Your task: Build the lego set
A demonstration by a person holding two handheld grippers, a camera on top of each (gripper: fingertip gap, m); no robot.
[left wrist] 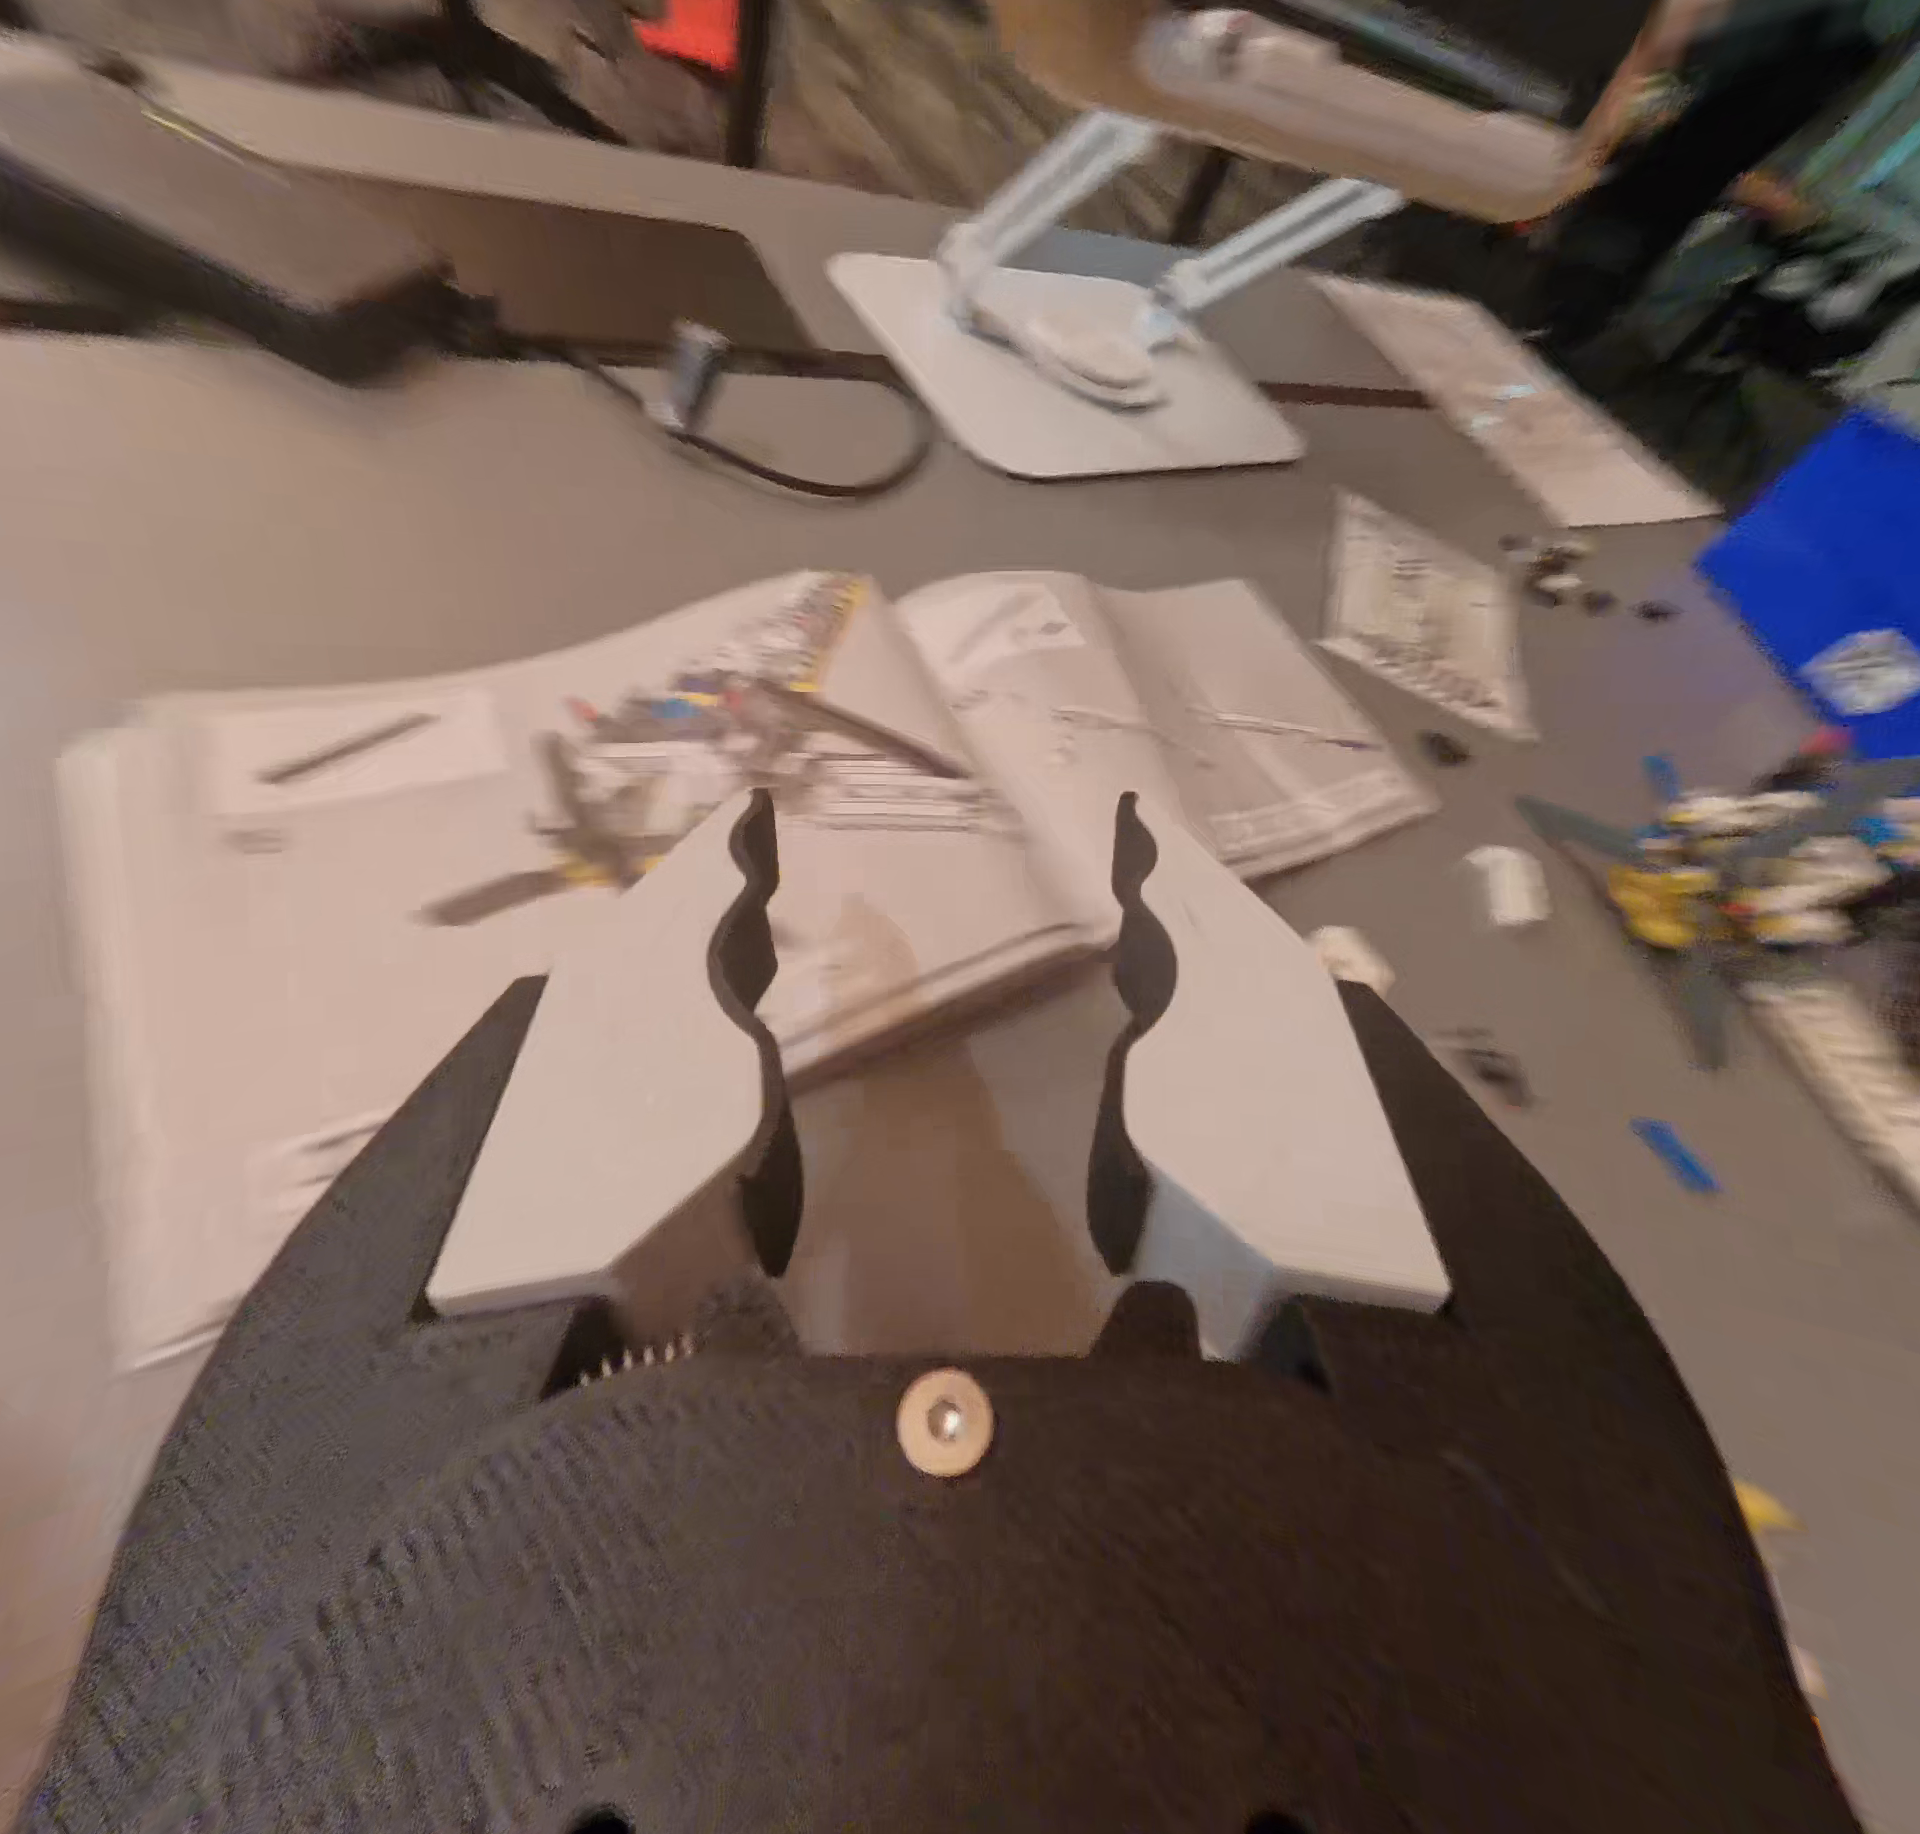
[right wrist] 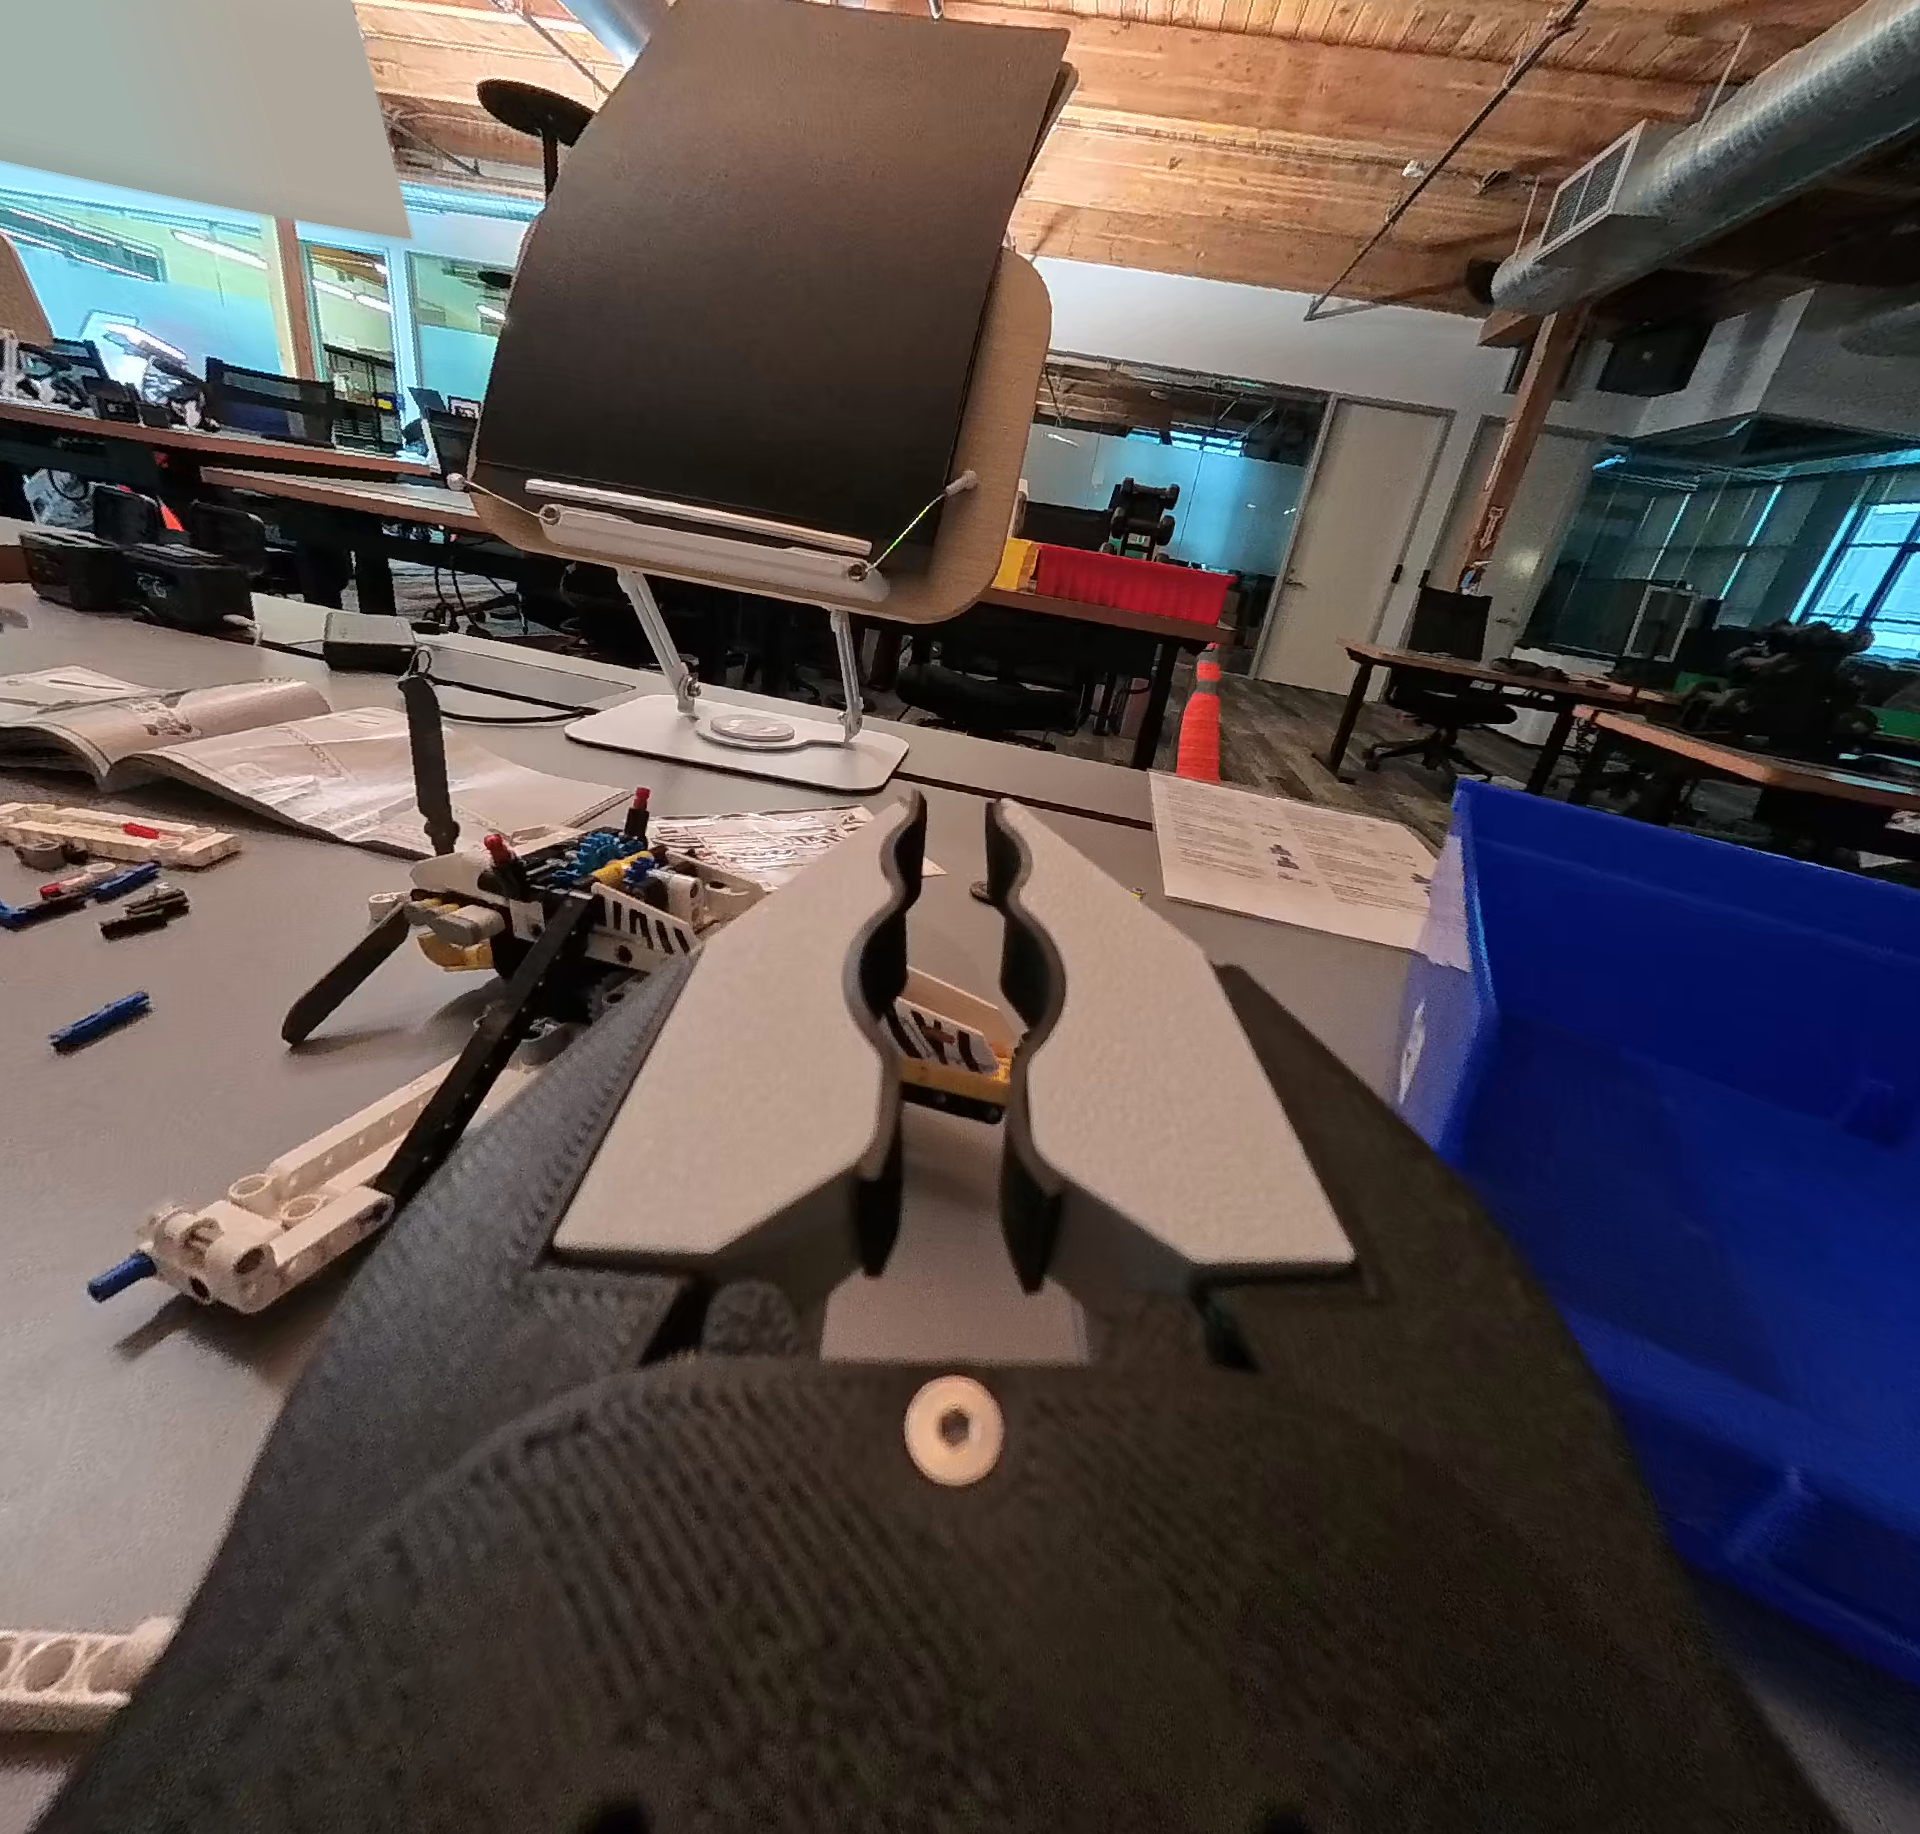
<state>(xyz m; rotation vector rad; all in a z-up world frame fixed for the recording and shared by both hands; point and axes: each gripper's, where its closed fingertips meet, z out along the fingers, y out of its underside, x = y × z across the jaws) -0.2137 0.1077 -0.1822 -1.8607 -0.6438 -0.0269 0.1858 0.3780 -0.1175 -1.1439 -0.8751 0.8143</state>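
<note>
The half-built lego model, white, yellow and black with rotor blades, stands on the grey table. My right gripper is low at the table, its jaws nearly closed on the model's yellow-and-white tail end. My left gripper is open and empty, held above the open instruction booklet. The left wrist view is blurred; the model shows there at the far right. A loose white beam assembly lies in front of the model.
A blue bin stands close at the right, also in the left wrist view. A tablet on a stand is at the back. Small loose parts, a paper sheet and a cable lie on the table.
</note>
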